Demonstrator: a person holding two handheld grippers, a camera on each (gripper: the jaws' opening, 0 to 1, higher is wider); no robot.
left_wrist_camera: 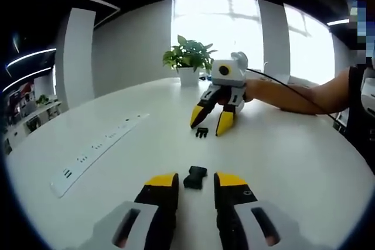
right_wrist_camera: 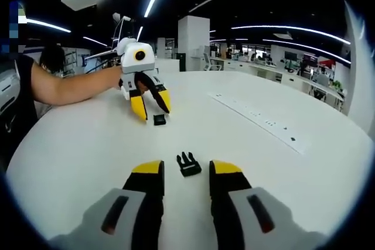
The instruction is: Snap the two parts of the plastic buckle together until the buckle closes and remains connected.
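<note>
In the left gripper view, the left hand-held gripper (left_wrist_camera: pixel 195 182) hovered low over the white worktop (left_wrist_camera: pixel 281 156) with its yellow-tipped jaws apart and nothing between them. The socket half of the buckle (left_wrist_camera: pixel 195 177), a small black plastic block, lay flat on the worktop right in the gap between those jaw tips, touching neither as far as could be told. Farther across the worktop, the right hand-held gripper (left_wrist_camera: pixel 211 122) pointed down with its jaws spread, and the pronged half of the buckle (left_wrist_camera: pixel 202 132) lay just below and between its tips.

In the right gripper view, the pronged half (right_wrist_camera: pixel 188 164) sat on the worktop (right_wrist_camera: pixel 88 144) between the open jaw tips of the right hand-held gripper (right_wrist_camera: pixel 186 171), its prongs pointing away from the camera. Across the worktop, the left hand-held gripper (right_wrist_camera: pixel 150 105) stood over the socket half (right_wrist_camera: pixel 159 119). The 2 halves lay well apart.

A potted green plant (left_wrist_camera: pixel 188 60) in a white pot stood at the far edge of the worktop. A long white power strip (left_wrist_camera: pixel 96 150) lay flat to one side; any markings on it were too small to read.
</note>
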